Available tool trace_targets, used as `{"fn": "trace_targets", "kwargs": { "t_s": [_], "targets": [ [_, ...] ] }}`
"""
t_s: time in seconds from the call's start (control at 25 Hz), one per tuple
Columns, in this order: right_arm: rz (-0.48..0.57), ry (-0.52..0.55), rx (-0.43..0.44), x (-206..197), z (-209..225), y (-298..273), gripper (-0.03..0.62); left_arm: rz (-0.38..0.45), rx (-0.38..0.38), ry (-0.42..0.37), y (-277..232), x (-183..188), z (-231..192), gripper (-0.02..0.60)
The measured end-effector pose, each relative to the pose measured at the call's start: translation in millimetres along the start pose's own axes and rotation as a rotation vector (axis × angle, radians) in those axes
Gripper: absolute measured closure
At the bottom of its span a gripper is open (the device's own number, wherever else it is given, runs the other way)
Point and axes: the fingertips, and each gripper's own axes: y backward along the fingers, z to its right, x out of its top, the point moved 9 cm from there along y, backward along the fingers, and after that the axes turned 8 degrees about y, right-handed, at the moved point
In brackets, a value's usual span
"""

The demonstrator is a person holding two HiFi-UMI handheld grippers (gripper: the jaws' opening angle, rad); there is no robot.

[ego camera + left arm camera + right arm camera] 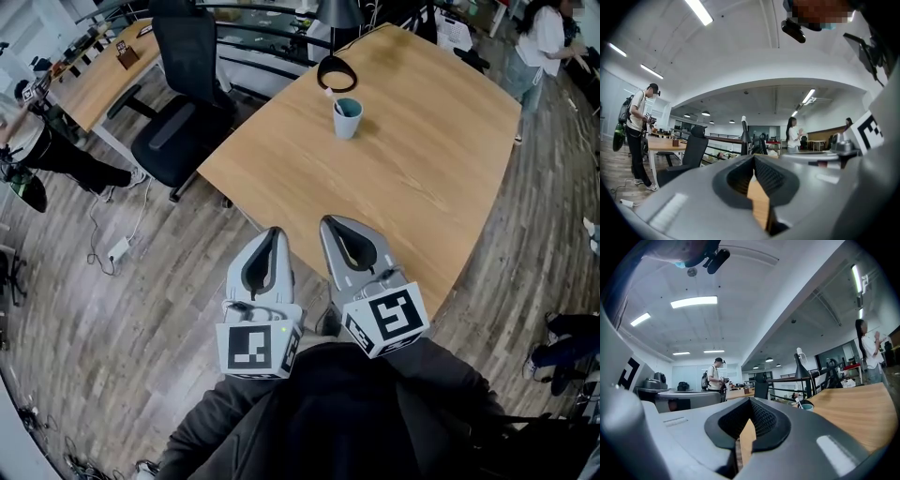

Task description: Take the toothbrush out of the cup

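Observation:
A teal cup stands on the far part of the wooden table, with a white toothbrush leaning out of it to the left. In the right gripper view the cup shows small and far ahead, the toothbrush sticking up from it. My left gripper and right gripper are side by side at the table's near edge, well short of the cup. Both are shut with nothing held. The left gripper and right gripper point level across the table.
A black ring-shaped lamp base lies just behind the cup. A black office chair stands left of the table, beside a second desk. A power strip lies on the floor. People stand at far left and far right.

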Motion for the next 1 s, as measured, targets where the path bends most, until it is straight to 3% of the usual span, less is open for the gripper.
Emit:
{"fn": "trace_targets", "kwargs": {
  "t_s": [0.36,0.64,1.0],
  "targets": [
    [0.008,-0.011,0.012,-3,27,-28,0.592,-0.004,0.021,-0.01,-36,0,-5,0.574],
    [0.009,-0.009,-0.022,0,41,-72,0.592,-0.007,0.003,-0.01,-75,8,-36,0.574],
    [-0.045,-0.021,-0.114,-9,67,-128,0.592,-0.063,-0.11,0.019,-152,7,-71,0.574]
  ]
}}
